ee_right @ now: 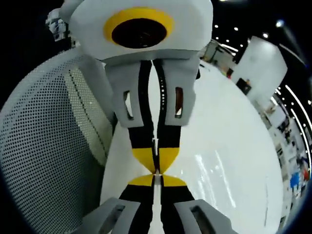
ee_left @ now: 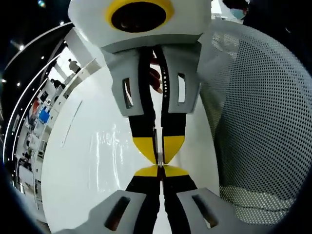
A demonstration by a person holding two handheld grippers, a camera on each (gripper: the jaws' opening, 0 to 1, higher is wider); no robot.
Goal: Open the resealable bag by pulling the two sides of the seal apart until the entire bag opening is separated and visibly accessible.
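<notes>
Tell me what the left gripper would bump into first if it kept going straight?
The right gripper: its yellow fingers face the left gripper, seemingly tip to tip already.

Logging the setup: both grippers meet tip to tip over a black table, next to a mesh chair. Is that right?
No: the table is glossy white, as the left gripper view shows. The left gripper and right gripper do meet tip to tip, beside the mesh chair.
</notes>
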